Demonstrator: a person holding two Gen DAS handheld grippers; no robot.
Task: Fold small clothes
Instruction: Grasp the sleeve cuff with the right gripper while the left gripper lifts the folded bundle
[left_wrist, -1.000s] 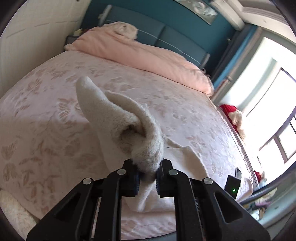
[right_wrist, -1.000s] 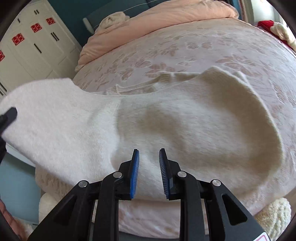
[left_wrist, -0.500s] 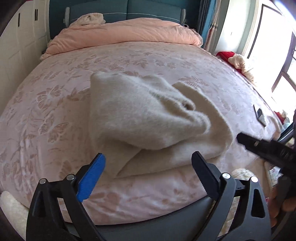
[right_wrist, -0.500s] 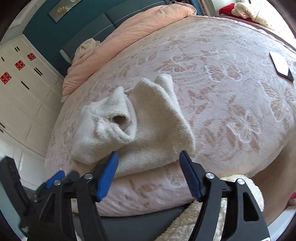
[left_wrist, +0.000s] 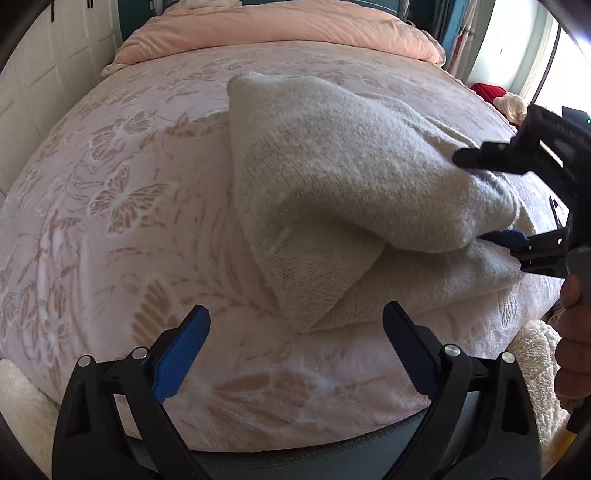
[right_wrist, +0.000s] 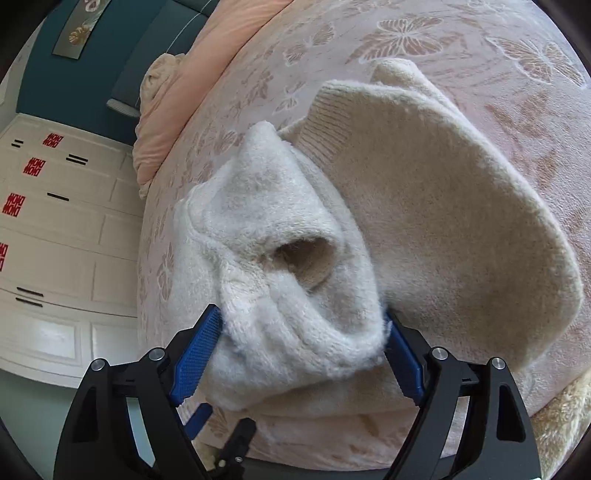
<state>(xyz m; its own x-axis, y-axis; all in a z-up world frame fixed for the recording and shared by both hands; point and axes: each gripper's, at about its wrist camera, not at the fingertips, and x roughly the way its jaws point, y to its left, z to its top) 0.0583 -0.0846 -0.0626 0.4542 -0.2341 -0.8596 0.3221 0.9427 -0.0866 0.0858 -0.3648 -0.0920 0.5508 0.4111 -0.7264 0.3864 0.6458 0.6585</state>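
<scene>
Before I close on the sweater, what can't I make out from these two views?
- Right wrist view: whether the right gripper fingers press the sweater; its bunched end covers them.
- Left wrist view: the sweater's far side, behind its own bulk.
- Left wrist view: the red thing, cut off and washed out.

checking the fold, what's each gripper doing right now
left gripper: open, nothing between its jaws.
right gripper: open wide around the cream sweater bunch.

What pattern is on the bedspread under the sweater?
Pale pink bedspread with raised butterflies and leaves; clearest in the left wrist view.
</scene>
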